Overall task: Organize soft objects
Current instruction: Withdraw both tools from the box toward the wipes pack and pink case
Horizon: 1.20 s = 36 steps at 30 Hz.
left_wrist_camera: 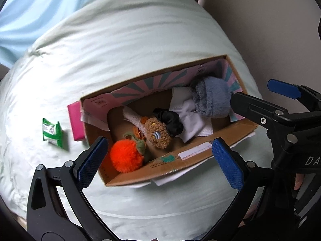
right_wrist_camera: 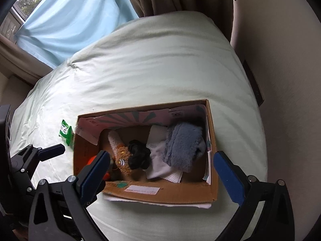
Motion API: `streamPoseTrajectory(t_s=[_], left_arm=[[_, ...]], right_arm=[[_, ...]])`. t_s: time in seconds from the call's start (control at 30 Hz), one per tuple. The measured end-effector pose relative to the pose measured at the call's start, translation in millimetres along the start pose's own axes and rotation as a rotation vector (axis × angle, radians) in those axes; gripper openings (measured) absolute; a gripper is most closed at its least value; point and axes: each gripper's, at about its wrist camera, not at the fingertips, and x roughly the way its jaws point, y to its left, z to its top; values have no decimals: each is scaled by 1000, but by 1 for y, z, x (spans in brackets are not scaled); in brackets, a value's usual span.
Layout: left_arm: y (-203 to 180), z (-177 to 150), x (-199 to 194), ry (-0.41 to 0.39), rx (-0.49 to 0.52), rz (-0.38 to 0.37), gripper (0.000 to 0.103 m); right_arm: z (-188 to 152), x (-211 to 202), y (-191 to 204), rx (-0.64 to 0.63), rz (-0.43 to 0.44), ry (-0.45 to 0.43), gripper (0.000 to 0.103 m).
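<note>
- Hovering above the cardboard box [left_wrist_camera: 180,166] on the bed [left_wrist_camera: 120,50], the left hand-held gripper [left_wrist_camera: 160,160] has its blue pads spread wide, with nothing between them.
- The right hand-held gripper [right_wrist_camera: 162,172] is likewise spread wide and empty, poised over the same box; no earlier frame is available to show how it came to be so.
- Location of the task's things: the soft objects lie inside the box, namely the orange pompom [left_wrist_camera: 126,156] at the near-left corner, the brown plush toy [left_wrist_camera: 158,134] beside it, the black scrunchie [left_wrist_camera: 170,122] touching the plush, the white cloth [left_wrist_camera: 188,118] under the scrunchie, and the grey fluffy sock [left_wrist_camera: 212,98] at the far-right end.
- Outside the box: a green packet [left_wrist_camera: 52,132] lies apart on the bed, and a pink item [left_wrist_camera: 76,120] rests against the box's left wall.
- Risk (judgement): the box sits on soft bedding, so a pad catching its rim could tip or slide it.
- Risk (judgement): the plush, scrunchie and cloth overlap, so a pinch aimed at one could drag out another.
- Risk (judgement): the two grippers are close together and could collide.
- Count: one box; five soft objects inside; one green packet; one pink item; two grippers.
</note>
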Motion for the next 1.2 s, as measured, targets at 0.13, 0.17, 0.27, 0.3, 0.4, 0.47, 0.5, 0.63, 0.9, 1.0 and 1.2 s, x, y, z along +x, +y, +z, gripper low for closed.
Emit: streamPoseTrajectory(t_s=[0.13,0.17,0.27,0.3,0.4,0.47,0.5,0.63,0.9,1.0,1.2], left_arm=[[4,-7,-31,-58,1,-2,102],[6,-10,-40,-78,4,0,102],[13,-20,-69,-135,0,-8,102],[17,-23,-78,-151,-5,-11,102],[34,-38,-110,-204,-26,-22,102],[47,-49,-127,-231,-38,-32,102],[55,-56,-136,-244,-45,-38,102],[94,-85,-167,-299,-75,-54,102],[185,-134,-212,-387,-155,-45,102],[220,-145,-221,-398,-203,-51,102],[289,-158,-222,-380,-303,-69,102]], right_arm=[[-3,-23,12,-7,-16,-18,102],[-4,-30,16,-10,-24,-22,102],[-7,-53,33,-27,-45,-50,102],[-8,-59,38,-31,-46,-57,102],[-13,-84,60,-49,-63,-92,102],[-17,-101,78,-62,-79,-119,102],[-19,-110,90,-69,-83,-135,102],[-30,-135,133,-108,-79,-178,102],[-51,-150,216,-135,-2,-216,102],[-55,-145,246,-155,1,-234,102],[-54,-128,296,-168,8,-249,102]])
